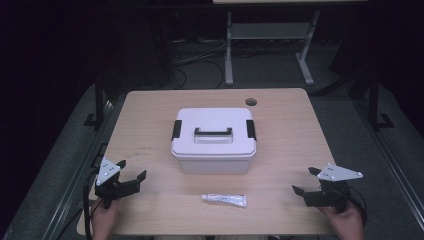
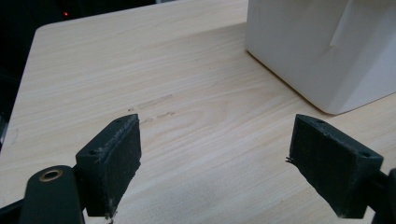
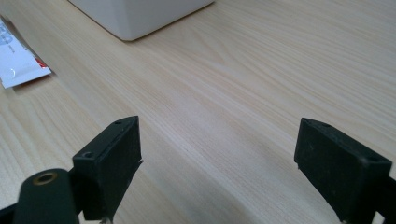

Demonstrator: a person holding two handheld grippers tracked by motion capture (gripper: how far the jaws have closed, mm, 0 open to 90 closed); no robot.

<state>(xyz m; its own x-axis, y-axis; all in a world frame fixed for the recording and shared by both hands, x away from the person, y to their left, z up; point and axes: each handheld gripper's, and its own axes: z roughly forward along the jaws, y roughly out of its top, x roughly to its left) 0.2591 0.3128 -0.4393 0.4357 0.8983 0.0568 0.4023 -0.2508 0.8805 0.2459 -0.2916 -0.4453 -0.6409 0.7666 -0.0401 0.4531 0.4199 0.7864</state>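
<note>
One small tube [image 1: 224,200] lies flat on the table [image 1: 290,135], between my two grippers and a little nearer my right gripper [image 1: 306,181]; in the right gripper view its crimped end [image 3: 18,65] sits ahead and to the left, cut off by the frame edge, print too blurred to read. Beyond the tube stands the white lidded box [image 1: 214,140], ahead and to the right of my left gripper [image 1: 134,170]. Both grippers have jaws spread wide, holding nothing. The box's latches are hard to make out.
</note>
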